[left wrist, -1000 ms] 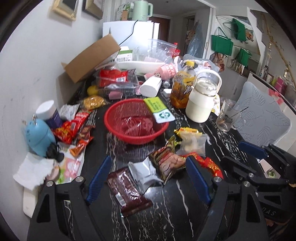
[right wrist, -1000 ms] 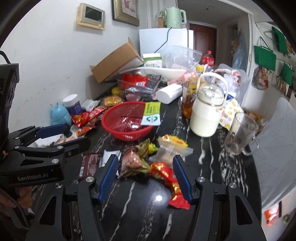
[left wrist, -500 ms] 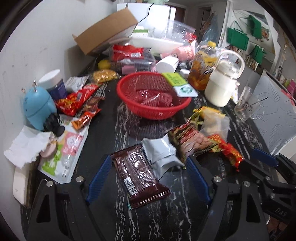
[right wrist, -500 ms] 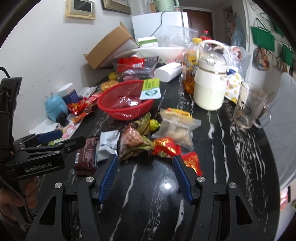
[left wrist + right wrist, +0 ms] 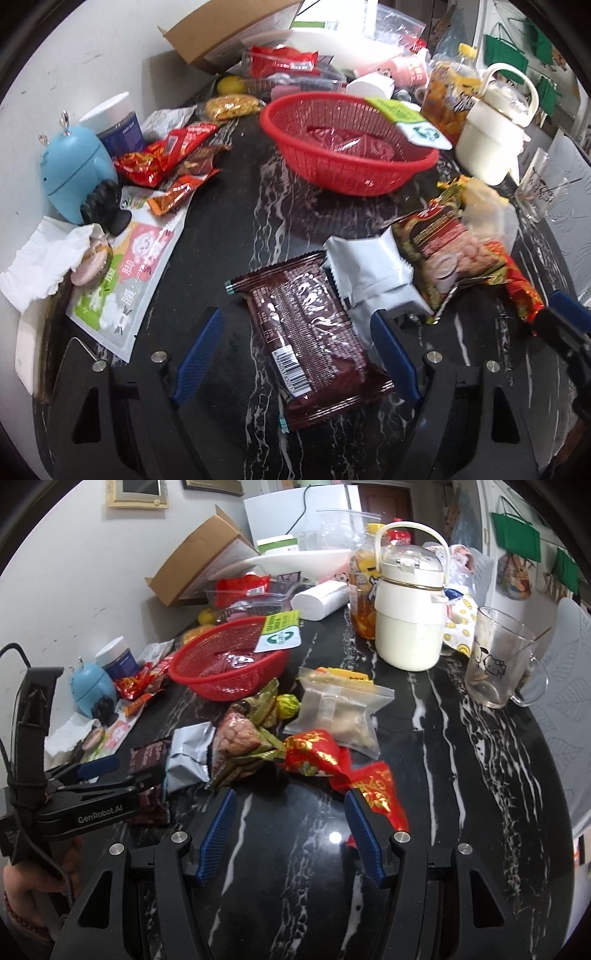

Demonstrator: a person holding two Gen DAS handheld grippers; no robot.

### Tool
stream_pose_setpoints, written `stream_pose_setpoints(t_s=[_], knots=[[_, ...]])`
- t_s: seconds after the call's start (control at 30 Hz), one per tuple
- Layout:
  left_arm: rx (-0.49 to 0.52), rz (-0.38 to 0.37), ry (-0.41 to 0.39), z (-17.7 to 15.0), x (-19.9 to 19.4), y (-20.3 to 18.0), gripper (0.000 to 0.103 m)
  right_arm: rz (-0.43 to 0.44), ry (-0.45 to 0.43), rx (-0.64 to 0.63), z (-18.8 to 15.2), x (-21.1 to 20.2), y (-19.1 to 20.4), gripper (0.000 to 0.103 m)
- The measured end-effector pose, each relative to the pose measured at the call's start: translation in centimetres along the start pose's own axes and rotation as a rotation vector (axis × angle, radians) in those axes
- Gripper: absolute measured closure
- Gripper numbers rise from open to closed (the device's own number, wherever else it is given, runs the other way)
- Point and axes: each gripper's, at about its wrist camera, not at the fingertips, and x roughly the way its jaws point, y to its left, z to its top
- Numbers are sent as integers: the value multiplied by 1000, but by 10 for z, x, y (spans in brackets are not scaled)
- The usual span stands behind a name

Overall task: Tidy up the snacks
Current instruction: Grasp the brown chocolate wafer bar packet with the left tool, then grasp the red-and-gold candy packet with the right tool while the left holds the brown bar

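Brown snack packet point(image 5: 308, 339): flat on the black marble table point(image 5: 229, 240), between my left claw's blue pads, neither visibly touching.
My left claw point(image 5: 299, 354): wide open, holding nothing.
Silver pouch point(image 5: 373, 271): just right of the packet.
Red basket point(image 5: 347, 144): far side, red wrappers inside.
My right claw point(image 5: 291, 830): wide open, empty, over bare table.

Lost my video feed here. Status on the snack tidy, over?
Left gripper open, straddling dark brown snack packet. Right gripper open, empty. Silver pouch touching packet's far right edge. Red basket beyond.
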Motion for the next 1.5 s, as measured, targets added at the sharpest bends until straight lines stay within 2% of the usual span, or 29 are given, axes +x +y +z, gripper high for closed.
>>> stream_pose_setpoints(t_s=[0.07, 0.1, 0.13, 0.2, 0.37, 0.8, 1.1, 1.23, 1.5], knots=[[-1, -7, 4, -1, 3, 1, 21, -8, -4, 1, 1, 1, -2, 42], [2, -11, 6, -1, 5, 1, 24, -11, -6, 2, 2, 1, -4, 42], [6, -19, 11, -2, 6, 0, 34, -13, -7, 5, 2, 1, -5, 42], [4, -43, 28, -4, 9, 0, 43, -16, -9, 9, 3, 2, -8, 42], [41, -41, 13, -9, 3, -9, 53, -32, -14, 13, 3, 2, -15, 42], [124, -115, 48, -30, -13, -45, 53, -66, 23, 66, -9, 6, -52, 36], [128, -100, 46, -35, -15, -50, 53, -38, 63, 51, -9, 23, -64, 36], [123, -98, 47, -35, -14, -50, 53, -11, 85, 37, -9, 33, -63, 44], [121, -94, 41, -36, -14, -51, 53, -15, 87, 10, -10, 36, -61, 60]])
